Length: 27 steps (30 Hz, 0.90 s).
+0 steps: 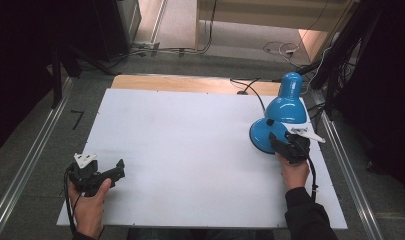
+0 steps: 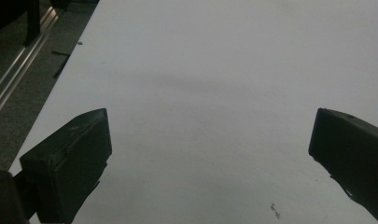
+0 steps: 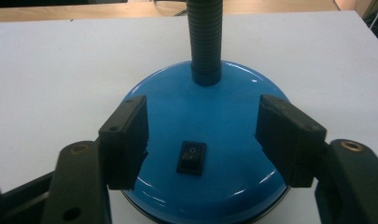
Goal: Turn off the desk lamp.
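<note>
The blue desk lamp (image 1: 282, 117) is standing near the right edge of the white desk (image 1: 190, 150), toward its far right corner, with its round base (image 3: 205, 154) resting flat on the surface and its glossy shade leaning over the base. A black ribbed neck (image 3: 204, 42) is rising from the top of the base, and a black rocker switch (image 3: 192, 158) is sitting on the dome just in front of it; the switch is carrying small white marks, a circle and a line. The right gripper (image 3: 203, 135) is hovering over the near side of the base, its jaws released and standing wide to either side of the switch, with nothing pressed between the pads. A black cable (image 1: 250, 87) is trailing off the far edge of the desk behind the lamp. Well apart, near the near left corner of the desk, the left gripper (image 1: 121, 170) is lying low in the person's hand, its jaws spread wide over bare white surface and grasping nothing.
</note>
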### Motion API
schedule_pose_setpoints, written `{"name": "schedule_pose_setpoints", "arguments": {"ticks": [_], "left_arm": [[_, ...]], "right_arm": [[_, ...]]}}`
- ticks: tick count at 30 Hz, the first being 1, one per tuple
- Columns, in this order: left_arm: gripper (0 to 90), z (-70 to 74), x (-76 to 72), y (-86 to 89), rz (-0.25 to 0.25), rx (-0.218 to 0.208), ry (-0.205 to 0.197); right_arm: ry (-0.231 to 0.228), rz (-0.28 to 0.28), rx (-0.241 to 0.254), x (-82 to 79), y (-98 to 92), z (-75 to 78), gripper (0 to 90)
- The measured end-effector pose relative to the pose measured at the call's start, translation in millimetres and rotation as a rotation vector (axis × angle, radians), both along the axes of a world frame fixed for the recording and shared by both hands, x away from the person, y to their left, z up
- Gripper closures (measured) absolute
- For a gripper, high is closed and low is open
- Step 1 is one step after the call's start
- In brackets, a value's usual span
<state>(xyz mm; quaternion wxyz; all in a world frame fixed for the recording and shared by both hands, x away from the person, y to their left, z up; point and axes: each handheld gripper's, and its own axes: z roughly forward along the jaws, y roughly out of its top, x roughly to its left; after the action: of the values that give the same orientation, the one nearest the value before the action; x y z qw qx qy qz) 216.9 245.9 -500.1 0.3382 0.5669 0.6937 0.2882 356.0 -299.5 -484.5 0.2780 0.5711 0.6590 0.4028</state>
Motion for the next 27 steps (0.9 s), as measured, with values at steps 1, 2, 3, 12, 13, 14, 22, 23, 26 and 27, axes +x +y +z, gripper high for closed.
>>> {"name": "schedule_pose_setpoints", "arguments": {"ticks": [1, 2, 3, 12, 13, 14, 22, 23, 26, 27], "left_arm": [[0.0, 0.0, 0.0, 0.1, -0.001, -0.001, 0.0], [0.0, -0.1, 0.0, 0.1, -0.001, -0.001, 0.0], [0.0, -0.1, 0.0, 0.1, -0.001, -0.001, 0.0], [0.0, 0.1, -0.2, 0.2, -0.001, -0.002, -0.001], [0.0, 0.1, -0.2, 0.2, -0.002, -0.002, -0.001], [0.0, 0.1, -0.2, 0.3, -0.002, -0.003, 0.0], [0.0, 0.1, -0.2, 0.4, -0.002, -0.003, -0.001], [0.0, 0.1, -0.2, 0.4, -0.003, -0.004, -0.002], [0.0, 0.1, -0.2, 0.3, -0.002, -0.005, -0.003], [0.0, 0.1, -0.2, 0.5, -0.004, -0.005, -0.002]], "right_arm": [[0.001, 0.001, 0.004, -0.3, 0.0, 0.5, 31.1], [-0.001, 0.005, 0.003, -0.4, -0.4, 1.1, 31.0], [0.002, 0.004, 0.008, -0.9, -0.1, 1.6, 30.5], [0.001, 0.015, 0.003, -4.3, -1.0, 4.8, 28.1], [0.003, 0.016, 0.005, -5.0, -0.9, 5.3, 27.9], [0.003, 0.017, 0.004, -5.5, -0.9, 5.7, 27.7], [0.013, 0.037, -0.004, -9.4, -1.0, 7.8, 25.6], [0.012, 0.038, -0.002, -10.1, -0.9, 8.3, 25.5], [0.011, 0.04, 0.0, -12.1, -0.6, 9.7, 25.4], [0.009, 0.042, -0.004, -12.6, -0.5, 9.9, 25.4]]}}
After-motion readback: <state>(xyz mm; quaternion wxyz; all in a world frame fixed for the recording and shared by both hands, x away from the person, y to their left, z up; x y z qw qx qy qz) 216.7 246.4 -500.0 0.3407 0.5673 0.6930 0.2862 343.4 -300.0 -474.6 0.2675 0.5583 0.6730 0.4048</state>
